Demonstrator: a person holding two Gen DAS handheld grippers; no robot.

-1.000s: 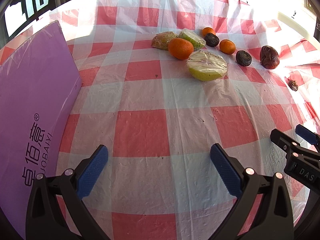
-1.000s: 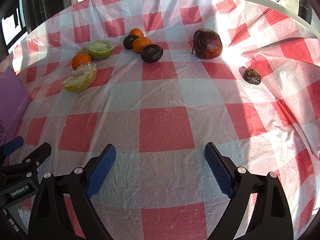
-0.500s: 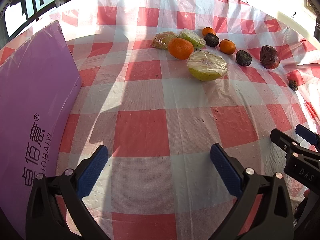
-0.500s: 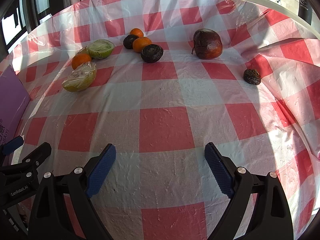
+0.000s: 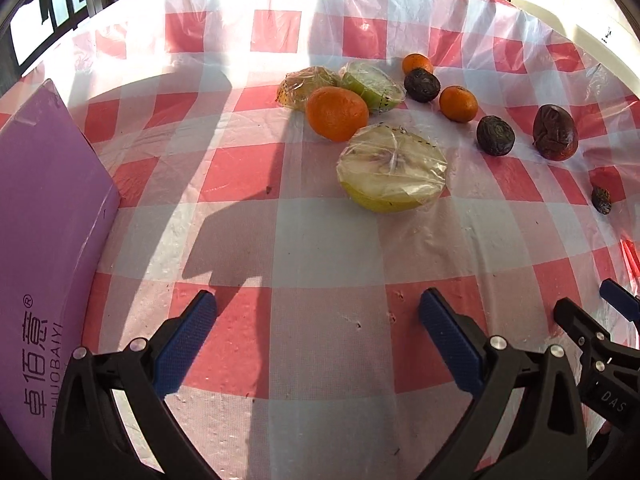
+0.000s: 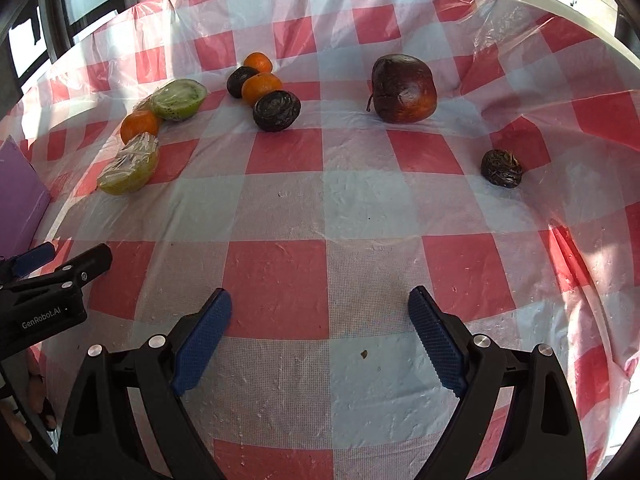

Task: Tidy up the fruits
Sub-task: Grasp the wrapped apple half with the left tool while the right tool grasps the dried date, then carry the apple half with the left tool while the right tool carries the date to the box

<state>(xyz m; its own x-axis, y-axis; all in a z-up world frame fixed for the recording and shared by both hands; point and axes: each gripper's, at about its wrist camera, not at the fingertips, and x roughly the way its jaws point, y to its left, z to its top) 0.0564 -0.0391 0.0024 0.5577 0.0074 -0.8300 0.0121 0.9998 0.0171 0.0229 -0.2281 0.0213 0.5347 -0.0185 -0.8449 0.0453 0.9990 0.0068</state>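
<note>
checkered tablecloth [image 5: 320, 240] – fruits [image 5: 392, 168] at far side; left tongs [image 5: 316, 320], right tongs [image 6: 320, 316] both spread apart, empty.

Two low wrist views across one checked tablecloth [image 5: 320, 240], shared fruit beyond.

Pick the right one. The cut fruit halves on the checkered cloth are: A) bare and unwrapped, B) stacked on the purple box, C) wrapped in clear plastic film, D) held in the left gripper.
C: the pale cut half and the green cut half both show crinkled clear film over their faces, lying on the tablecloth.
</note>
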